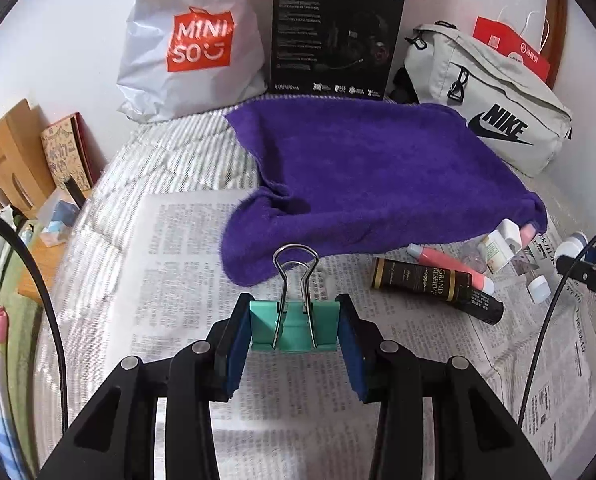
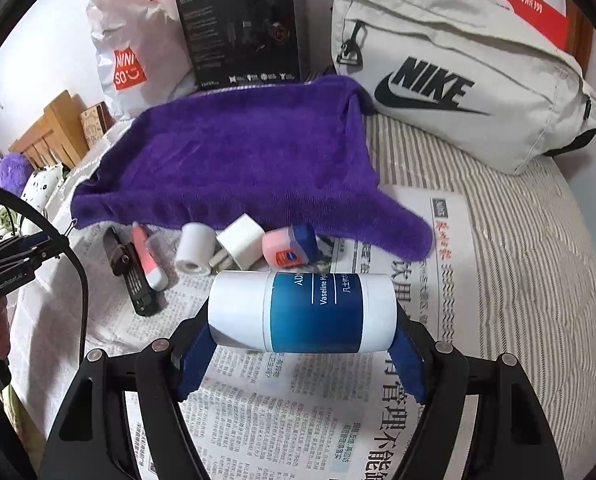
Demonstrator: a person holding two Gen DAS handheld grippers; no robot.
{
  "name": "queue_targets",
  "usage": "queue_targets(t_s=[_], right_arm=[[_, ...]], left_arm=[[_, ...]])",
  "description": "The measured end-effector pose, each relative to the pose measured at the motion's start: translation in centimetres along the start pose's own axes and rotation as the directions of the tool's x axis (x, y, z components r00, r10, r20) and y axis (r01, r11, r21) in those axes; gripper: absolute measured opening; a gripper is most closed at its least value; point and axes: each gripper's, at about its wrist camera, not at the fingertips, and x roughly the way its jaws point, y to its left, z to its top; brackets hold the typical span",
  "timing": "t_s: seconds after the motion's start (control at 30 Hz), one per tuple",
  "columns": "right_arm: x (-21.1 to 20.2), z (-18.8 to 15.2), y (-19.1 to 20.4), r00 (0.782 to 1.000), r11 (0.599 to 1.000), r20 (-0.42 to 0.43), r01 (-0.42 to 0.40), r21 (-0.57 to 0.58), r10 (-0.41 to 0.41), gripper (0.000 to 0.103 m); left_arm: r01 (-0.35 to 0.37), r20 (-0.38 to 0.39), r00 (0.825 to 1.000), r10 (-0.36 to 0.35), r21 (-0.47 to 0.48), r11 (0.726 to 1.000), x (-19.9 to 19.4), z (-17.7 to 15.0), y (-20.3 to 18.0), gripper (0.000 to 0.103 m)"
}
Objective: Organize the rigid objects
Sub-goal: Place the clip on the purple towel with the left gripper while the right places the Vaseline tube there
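Above the newspaper-covered bed point(image 1: 186, 264), left gripper point(image 1: 295, 330) clamps a teal metal binder clip point(image 1: 294, 326) and right gripper point(image 2: 301, 344) grips a white-and-blue plastic Vaseline bottle point(image 2: 301, 312) endwise, both mid-carry; next, likely placement on the purple towel point(image 2: 238, 152).

1. We read the setting as a home bedroom: the work surface is a bed with a striped quilt point(image 2: 497, 216), and newspaper point(image 1: 178, 280) is spread over it.
2. A wooden headboard point(image 1: 6, 152) stands at the far left.
3. Against the white wall lean personal belongings: a Miniso shopping bag point(image 1: 190, 44), a headset box point(image 1: 333, 40) and a Nike bag point(image 2: 457, 80).
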Motion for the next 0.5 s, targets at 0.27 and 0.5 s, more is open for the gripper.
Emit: queue_targets(t_s=[0.27, 0.5], right_arm=[[-1.1, 1.9, 0.0, 1.000, 1.000, 0.028, 0.005, 0.005, -0.005, 0.076], [-2.0, 4.1, -0.1, 0.998, 1.000, 0.065, 0.012, 0.005, -0.013, 0.076]], left_arm=[[-0.018, 0.025, 1.000, 0.018, -0.011, 1.000, -2.1, 1.8, 1.4, 0.039], [-0.017, 0.055, 0.998, 0.016, 0.010, 1.000, -3.3, 4.4, 1.4, 0.039]])
